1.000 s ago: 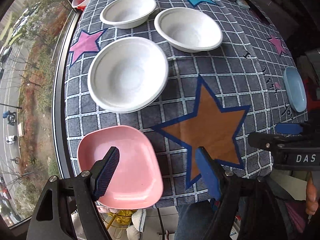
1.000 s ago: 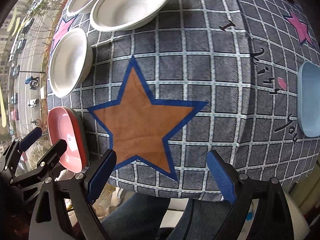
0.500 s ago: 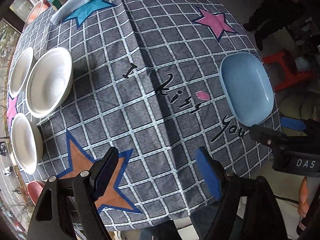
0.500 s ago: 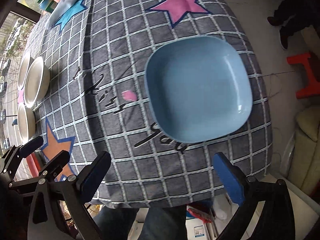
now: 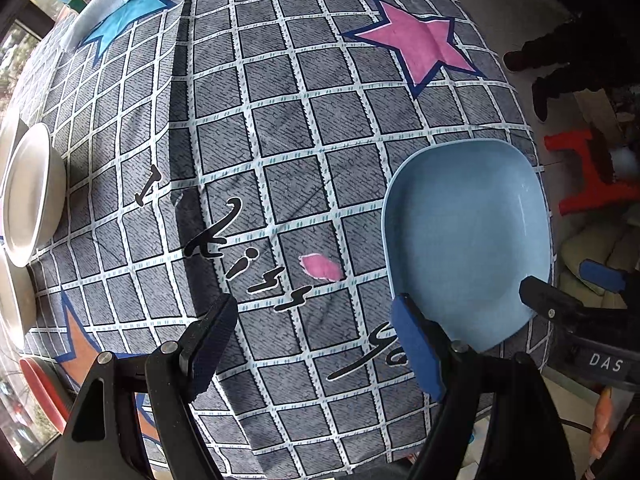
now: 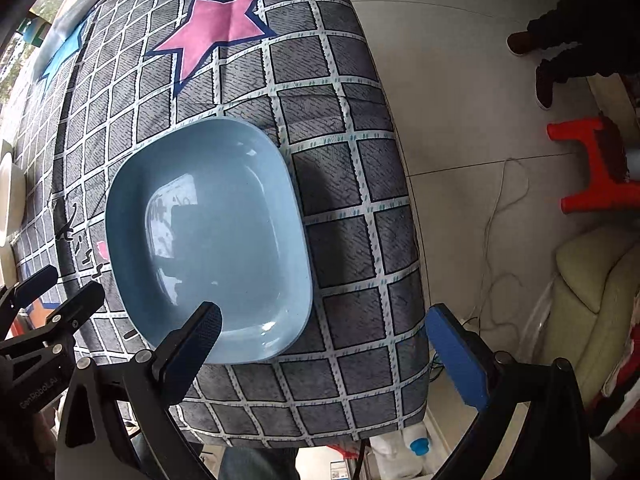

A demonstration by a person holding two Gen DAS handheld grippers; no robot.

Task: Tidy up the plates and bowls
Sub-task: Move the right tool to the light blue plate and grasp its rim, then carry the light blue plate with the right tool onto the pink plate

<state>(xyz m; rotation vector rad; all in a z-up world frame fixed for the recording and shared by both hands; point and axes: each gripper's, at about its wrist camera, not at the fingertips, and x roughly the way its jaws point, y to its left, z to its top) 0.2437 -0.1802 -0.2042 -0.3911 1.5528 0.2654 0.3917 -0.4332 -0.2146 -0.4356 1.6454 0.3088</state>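
Checked cloth (image 6: 352,184): blue plate (image 6: 208,240) flat near the right edge, long axis running away from the grippers. Right gripper (image 6: 332,344) nearer, jaws just opened wide, empty, straddling the plate's near right corner. Left gripper (image 5: 316,336) apart, empty, plate to its right.

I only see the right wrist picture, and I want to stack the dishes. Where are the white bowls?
Observer: In the left wrist view, round white bowls sit at the picture's left edge, well apart from the square light-blue plate.
Operator: Is the left gripper holding something?
Observer: No. The left gripper is open and empty, above the black lettering beside that plate.
Operator: Any other plate?
Observer: Yes, a reddish-pink plate peeks in at the lower left.
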